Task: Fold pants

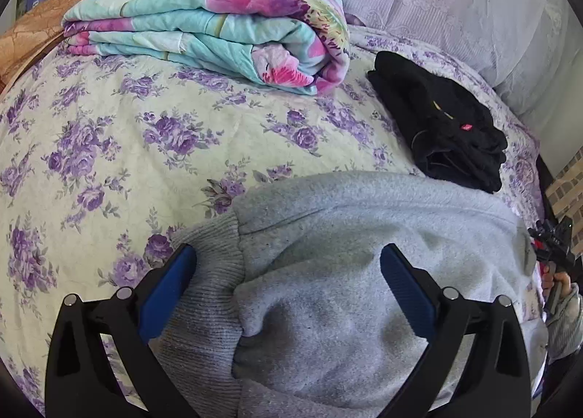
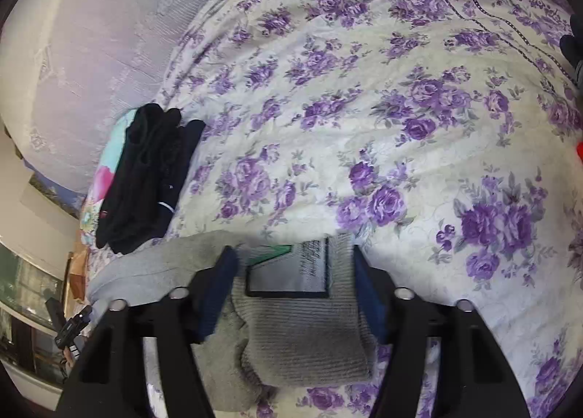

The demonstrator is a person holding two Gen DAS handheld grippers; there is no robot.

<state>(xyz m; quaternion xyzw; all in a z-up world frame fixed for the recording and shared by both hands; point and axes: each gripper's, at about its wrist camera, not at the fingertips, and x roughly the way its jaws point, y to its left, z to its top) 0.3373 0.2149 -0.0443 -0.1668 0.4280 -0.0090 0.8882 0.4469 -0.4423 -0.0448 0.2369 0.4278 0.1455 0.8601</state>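
While the grey sweatpants (image 1: 349, 272) lie bunched at the near edge of the floral bedspread (image 1: 109, 148), I read them as soft, thick fleece: light, floppy, unlikely to slip. My left gripper (image 1: 288, 290) stands spread wide over a ribbed cuff (image 1: 215, 272), pressing nothing. My right gripper (image 2: 293, 290) has its blue pads against the ribbed waistband (image 2: 309, 341) with its sewn label (image 2: 291, 272), pinching it. Those ribbed ends look like the firmest holds. How the legs lie underneath is hidden, and black folded clothes (image 1: 444, 133) sit further off.
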